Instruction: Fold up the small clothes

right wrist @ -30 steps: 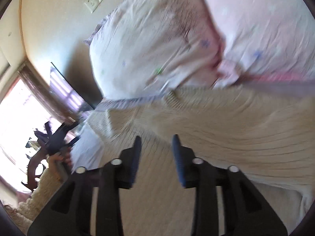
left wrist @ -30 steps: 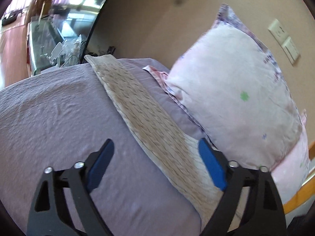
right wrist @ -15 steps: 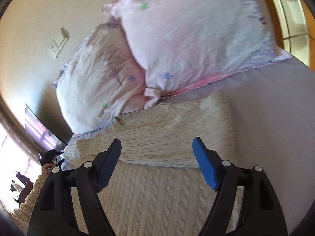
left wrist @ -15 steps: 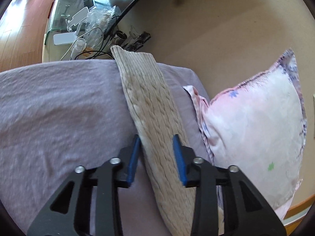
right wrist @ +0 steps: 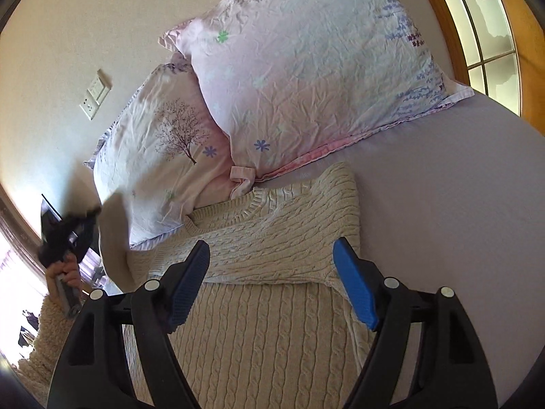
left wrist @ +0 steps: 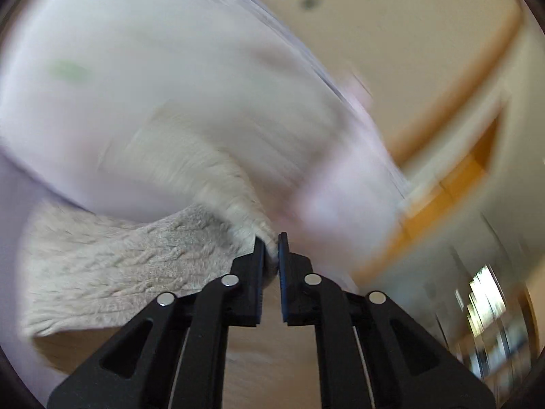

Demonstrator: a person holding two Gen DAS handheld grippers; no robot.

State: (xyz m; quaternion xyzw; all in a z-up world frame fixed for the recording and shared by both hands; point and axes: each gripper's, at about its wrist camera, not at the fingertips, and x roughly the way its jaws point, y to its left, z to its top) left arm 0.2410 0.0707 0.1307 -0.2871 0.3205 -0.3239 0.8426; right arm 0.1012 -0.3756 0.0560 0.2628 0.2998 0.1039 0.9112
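Note:
A cream cable-knit sweater (right wrist: 272, 238) lies on the lilac bed sheet (right wrist: 442, 225), its neck toward the pillows and one sleeve folded across the chest. My right gripper (right wrist: 270, 272) is open and empty, hovering just above the sweater's body. My left gripper (left wrist: 270, 238) is shut on the other sleeve (left wrist: 136, 255) and holds it lifted; that view is motion-blurred. In the right wrist view the left gripper (right wrist: 68, 231) shows blurred at the far left, with the sleeve as a smear beside it.
Two pink floral pillows (right wrist: 306, 68) lean against the beige wall beyond the sweater's neck. A wall switch plate (right wrist: 95, 93) is on the wall. A wood-framed window (right wrist: 477, 34) is at the right. Bare sheet lies right of the sweater.
My left gripper has closed on the sleeve and swung it up toward the pillows. My right gripper opened half a second ago and has stayed open, backed slightly off the sweater.

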